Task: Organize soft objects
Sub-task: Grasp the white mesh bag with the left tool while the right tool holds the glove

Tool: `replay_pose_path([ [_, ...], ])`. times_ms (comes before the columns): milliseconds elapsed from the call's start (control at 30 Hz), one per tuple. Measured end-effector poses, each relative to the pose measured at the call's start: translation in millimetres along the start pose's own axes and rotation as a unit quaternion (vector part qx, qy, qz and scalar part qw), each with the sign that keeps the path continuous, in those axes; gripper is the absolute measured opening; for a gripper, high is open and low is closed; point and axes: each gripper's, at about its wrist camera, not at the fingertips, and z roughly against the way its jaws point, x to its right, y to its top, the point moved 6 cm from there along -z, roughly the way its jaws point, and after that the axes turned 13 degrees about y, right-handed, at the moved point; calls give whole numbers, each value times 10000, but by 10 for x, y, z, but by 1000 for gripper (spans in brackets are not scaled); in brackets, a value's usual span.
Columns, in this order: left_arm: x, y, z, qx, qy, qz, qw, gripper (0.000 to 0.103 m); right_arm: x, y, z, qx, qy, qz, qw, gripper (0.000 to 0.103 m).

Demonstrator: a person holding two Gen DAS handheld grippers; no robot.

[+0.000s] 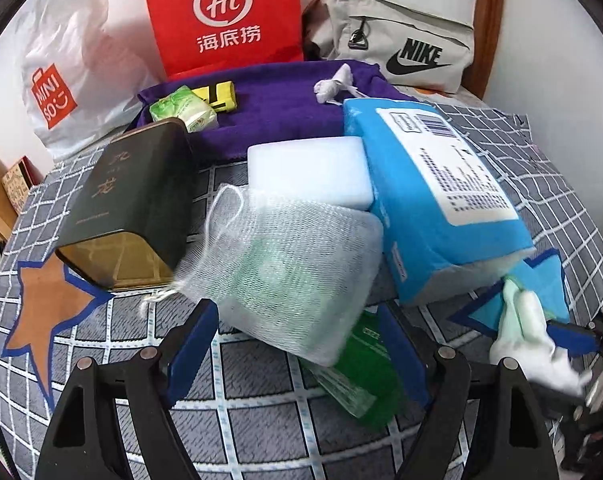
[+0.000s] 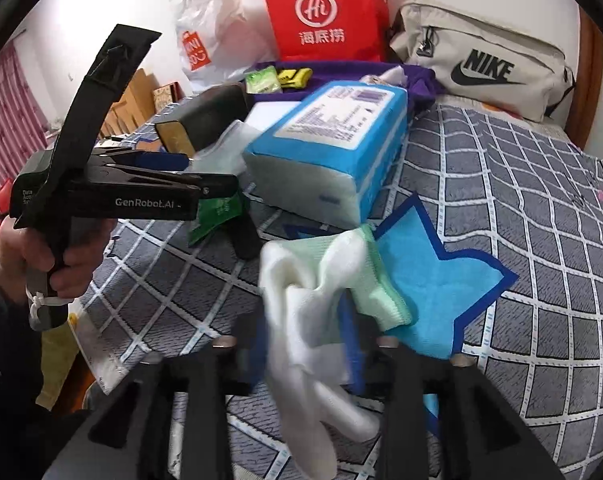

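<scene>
Left tongs (image 1: 297,344): wide apart, mesh pouch (image 1: 285,276) w/ greenish contents between the blue pads; pouch bulges above them, blurred, so can't tell if pads press it. Green packet (image 1: 361,376) lies on bed (image 1: 261,420) just under pouch.

Right tongs (image 2: 305,352): roughly half open, white-and-mint sock (image 2: 321,300) draped between pads, looks slack, prob. released not gripped. Sock long axis runs from tongs up toward blue tissue pack (image 2: 333,140), mint cuff end over light-blue star (image 2: 429,284) on bedspread.

Tissue pack sits mid-bed, white foam block (image 1: 309,168) & dark tin (image 1: 133,200) beside it; purple towel (image 1: 269,108) at far edge by bags.

Key relation: sock directly ahead of right tongs, touching; right hand nearer. Pouch belongs to left.
</scene>
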Motion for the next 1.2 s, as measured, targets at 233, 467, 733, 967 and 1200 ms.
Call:
replay_pose_path([
  [233, 10, 18, -30, 134, -349, 140, 9992, 52, 12, 6, -101, 40, -43, -26, 10000, 54],
  [467, -78, 20, -46, 133, -526, 350, 9979, 18, 7, 16, -136, 176, -194, 5, 9997, 54],
  [733, -263, -55, 71, 137, -744, 679, 9948, 9, 36, 13, -106, 290, -366, -91, 9989, 41],
  [967, -391, -77, 323, 294, -823, 853, 9925, 9, 7, 12, -86, 244, -370, -231, 9987, 16],
  [1200, -458, -116, 571, 308, -1001, 984, 9896, 9, -76, 17, 14, 263, -466, -250, 9983, 16],
])
